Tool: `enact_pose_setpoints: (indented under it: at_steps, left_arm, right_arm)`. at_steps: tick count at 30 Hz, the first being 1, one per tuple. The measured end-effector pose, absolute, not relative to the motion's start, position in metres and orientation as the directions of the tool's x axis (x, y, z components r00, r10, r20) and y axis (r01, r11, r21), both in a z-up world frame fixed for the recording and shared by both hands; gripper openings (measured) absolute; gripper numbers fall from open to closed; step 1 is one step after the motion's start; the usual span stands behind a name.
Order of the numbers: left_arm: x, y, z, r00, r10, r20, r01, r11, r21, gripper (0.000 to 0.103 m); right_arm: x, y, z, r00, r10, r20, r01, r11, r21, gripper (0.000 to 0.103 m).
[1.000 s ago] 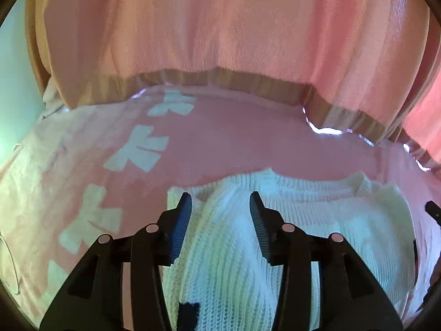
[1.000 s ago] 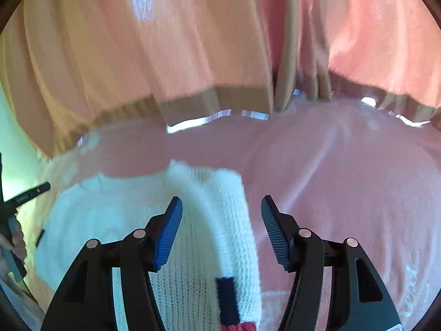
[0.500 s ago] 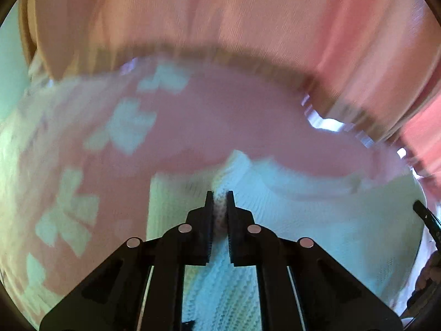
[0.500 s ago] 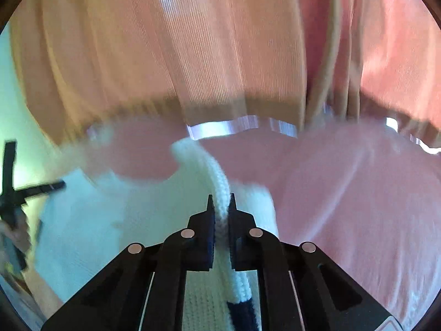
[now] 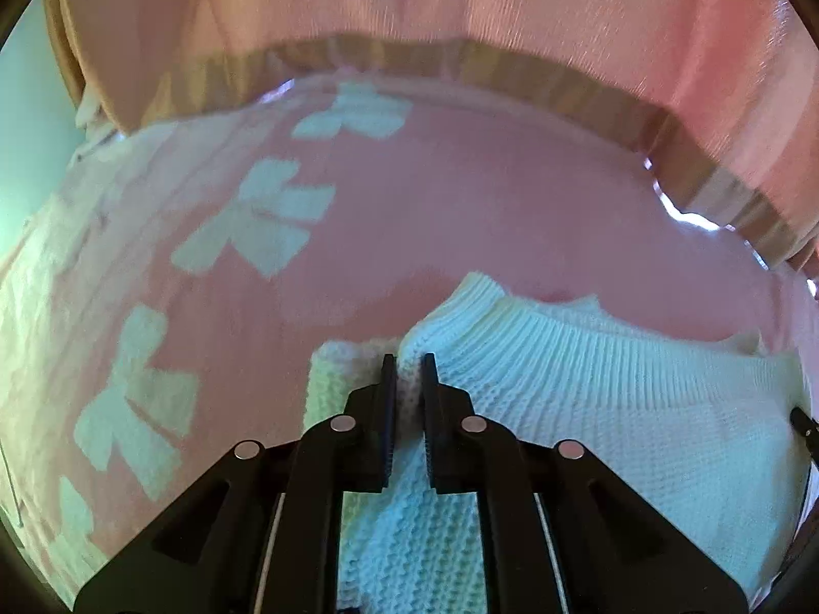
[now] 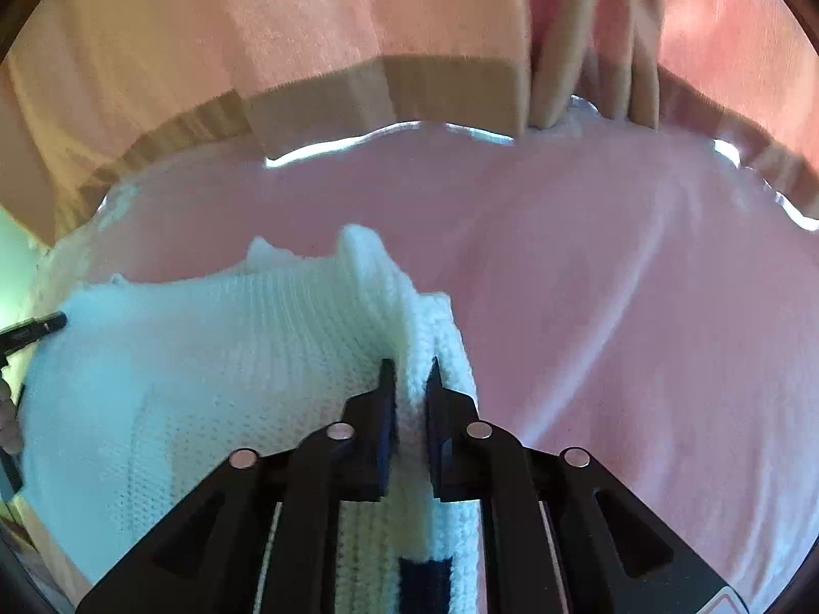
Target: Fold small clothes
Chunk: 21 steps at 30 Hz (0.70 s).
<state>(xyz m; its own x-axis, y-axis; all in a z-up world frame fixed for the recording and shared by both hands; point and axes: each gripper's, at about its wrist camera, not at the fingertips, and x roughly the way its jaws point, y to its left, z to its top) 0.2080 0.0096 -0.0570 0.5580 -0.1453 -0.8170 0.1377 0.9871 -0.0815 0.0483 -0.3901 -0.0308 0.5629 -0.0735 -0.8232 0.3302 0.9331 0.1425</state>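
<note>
A white knitted sweater (image 5: 588,409) lies on a pink blanket (image 5: 460,215) patterned with pale bows (image 5: 256,220), and everything here is placed from that sweater. At its left shoulder, the left gripper (image 5: 408,363) now pinches a raised fold of the knit beside the ribbed collar; a second ago its jaws stood spread on either side of that shoulder, and they have just been closing, with the knit caught between them. The fabric there now peaks up above the fingertips where it lay flat before. Beyond the sweater hangs a pink curtain (image 5: 460,15) with a tan hem, as before. At the sweater's right shoulder, the right gripper (image 6: 409,368) likewise pinches a bunched ridge of knit; its jaws were wide apart a second ago and have just been closing on the cloth. The collar edge (image 6: 307,276) now stands up to the left of that grip, and a dark patch (image 6: 425,578) on the sleeve shows below the jaws.
</note>
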Motion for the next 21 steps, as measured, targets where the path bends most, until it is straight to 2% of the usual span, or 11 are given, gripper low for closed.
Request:
enact_pose_setpoints:
  at_steps: [2, 4, 5, 7, 8, 9, 14, 16, 18, 21]
  left_arm:
    - [0.197, 0.011, -0.043, 0.587, -0.162, -0.793, 0.144, 0.985, -0.095, 0.012]
    - [0.176, 0.014, -0.023, 0.629, -0.181, -0.756, 0.165, 0.981, -0.097, 0.013]
    - [0.158, 0.018, -0.011, 0.651, -0.193, -0.734, 0.182, 0.979, -0.096, 0.021]
    - [0.131, 0.027, 0.000, 0.666, -0.228, -0.710, 0.205, 0.971, -0.119, 0.036]
    - [0.113, 0.034, 0.001, 0.680, -0.235, -0.695, 0.206, 0.970, -0.126, 0.042]
    - [0.102, 0.038, -0.003, 0.684, -0.221, -0.695, 0.192, 0.974, -0.121, 0.043]
    - [0.064, 0.064, -0.055, 0.586, -0.225, -0.779, 0.134, 0.974, -0.181, 0.043]
    - [0.055, 0.069, -0.060, 0.614, -0.222, -0.758, 0.133, 0.975, -0.178, 0.044]
    - [0.053, 0.067, -0.059, 0.632, -0.179, -0.754, 0.127, 0.984, -0.127, 0.056]
    - [0.055, 0.074, -0.067, 0.588, -0.216, -0.780, 0.088, 0.975, -0.203, 0.059]
  right_arm:
    - [0.039, -0.385, -0.006, 0.602, -0.101, -0.792, 0.328, 0.936, 0.130, 0.013]
    - [0.018, -0.380, 0.018, 0.656, -0.130, -0.743, 0.335, 0.933, 0.133, 0.026]
    - [-0.001, -0.372, 0.030, 0.672, -0.127, -0.730, 0.330, 0.933, 0.142, 0.028]
    - [-0.029, -0.360, 0.035, 0.687, -0.116, -0.718, 0.325, 0.932, 0.160, 0.043]
    - [-0.042, -0.355, 0.032, 0.682, -0.117, -0.722, 0.333, 0.929, 0.163, 0.049]
    - [-0.050, -0.351, 0.028, 0.671, -0.119, -0.732, 0.345, 0.924, 0.166, 0.054]
    - [-0.089, -0.348, -0.016, 0.563, -0.088, -0.822, 0.411, 0.892, 0.186, 0.054]
    - [-0.092, -0.353, -0.026, 0.534, -0.089, -0.841, 0.427, 0.887, 0.177, 0.054]
    - [-0.094, -0.361, -0.035, 0.524, -0.072, -0.849, 0.448, 0.871, 0.202, 0.058]
    - [-0.092, -0.372, -0.052, 0.505, -0.001, -0.863, 0.476, 0.834, 0.278, 0.065]
